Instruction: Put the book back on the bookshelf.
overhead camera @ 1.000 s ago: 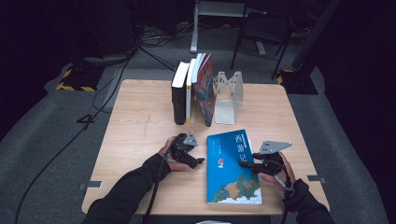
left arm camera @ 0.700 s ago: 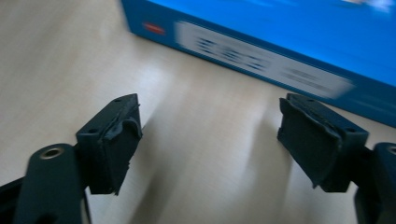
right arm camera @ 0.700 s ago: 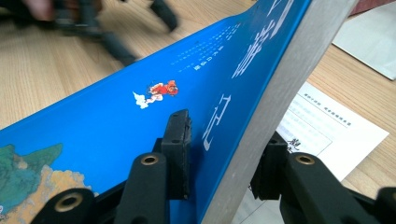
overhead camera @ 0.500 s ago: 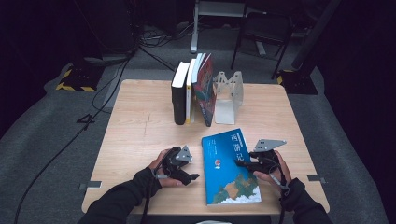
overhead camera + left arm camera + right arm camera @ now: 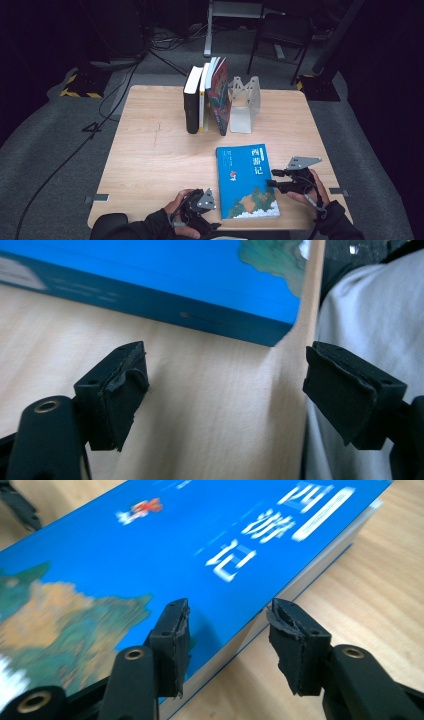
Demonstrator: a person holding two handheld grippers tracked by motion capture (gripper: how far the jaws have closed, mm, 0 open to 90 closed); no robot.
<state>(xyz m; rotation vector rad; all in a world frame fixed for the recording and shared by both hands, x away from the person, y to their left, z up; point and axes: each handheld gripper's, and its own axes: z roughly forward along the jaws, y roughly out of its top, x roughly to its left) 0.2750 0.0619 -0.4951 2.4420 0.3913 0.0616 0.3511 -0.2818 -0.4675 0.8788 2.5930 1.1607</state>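
That blue paperback [image 5: 248, 181] lower centre looks stiff but slick-covered, so the open right tongs [image 5: 227, 630] should pinch its long edge while the left tongs [image 5: 225, 390] gape empty.

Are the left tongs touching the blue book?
Apart. Left gripper view: bare table lies between the open left tongs and the blue book.

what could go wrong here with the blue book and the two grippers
1. The right gripper straddles the long edge of the blue book with open jaws, only near one edge; a shallow bite might let the book slip or sag.
2. The book lies near the table's front edge; a nudge might push it off.
3. The left gripper is open and apart from the book, giving no support.
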